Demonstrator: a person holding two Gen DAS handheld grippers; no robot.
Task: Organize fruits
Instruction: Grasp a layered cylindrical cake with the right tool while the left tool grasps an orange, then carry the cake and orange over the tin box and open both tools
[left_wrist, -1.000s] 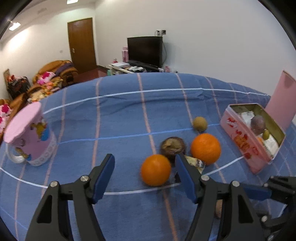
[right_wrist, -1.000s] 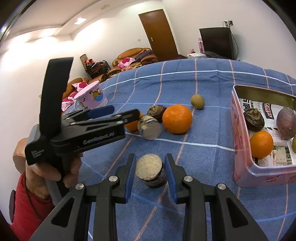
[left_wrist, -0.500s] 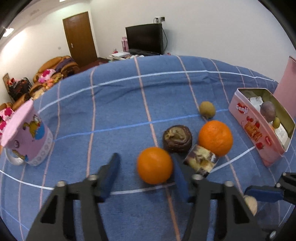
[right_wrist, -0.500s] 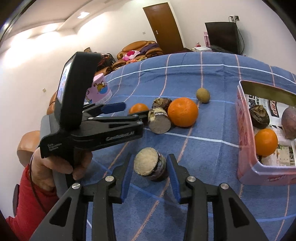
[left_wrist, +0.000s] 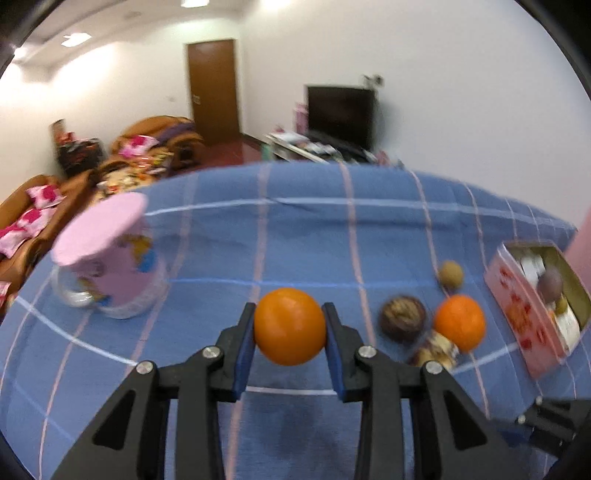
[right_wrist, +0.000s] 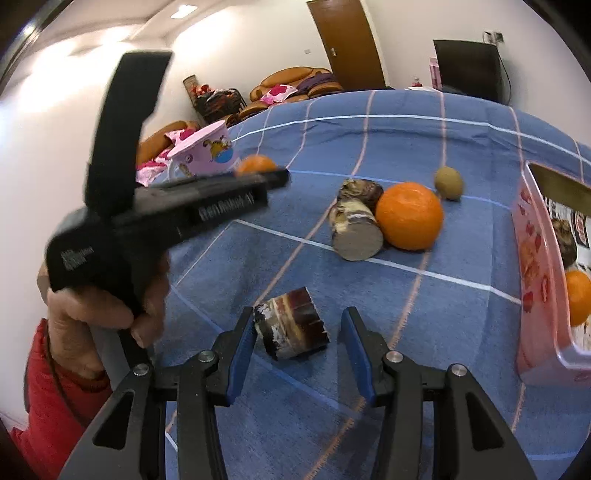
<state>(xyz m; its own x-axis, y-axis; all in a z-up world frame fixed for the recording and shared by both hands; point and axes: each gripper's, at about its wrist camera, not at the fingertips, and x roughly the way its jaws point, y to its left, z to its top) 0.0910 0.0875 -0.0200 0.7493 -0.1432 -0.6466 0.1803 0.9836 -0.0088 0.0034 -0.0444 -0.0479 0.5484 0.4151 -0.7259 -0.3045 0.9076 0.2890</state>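
My left gripper (left_wrist: 290, 332) is shut on a small orange (left_wrist: 290, 326) and holds it just above the blue checked cloth (left_wrist: 303, 236); the right wrist view shows that same orange (right_wrist: 255, 164) beyond the left gripper's tip. The right gripper (right_wrist: 297, 343) has its jaws opening around a brown striped cylinder (right_wrist: 291, 328) that lies on its side on the cloth; the right pad stands apart from it. A larger orange (right_wrist: 409, 216), a second cylinder (right_wrist: 354, 229), a dark round fruit (left_wrist: 402, 319) and a kiwi-like fruit (right_wrist: 448, 182) lie in a cluster.
An open pink tin (right_wrist: 535, 277) at the right holds an orange (right_wrist: 578, 297) and dark fruits. A pink-lidded jar (left_wrist: 107, 266) stands at the left. A person's hand (right_wrist: 107, 295) with a red sleeve grips the left tool. Sofas, a door and a TV lie beyond.
The left jaws closed on the small orange and carried it left, away from the cluster. The right jaws widened, and the cylinder between them now lies on its side.
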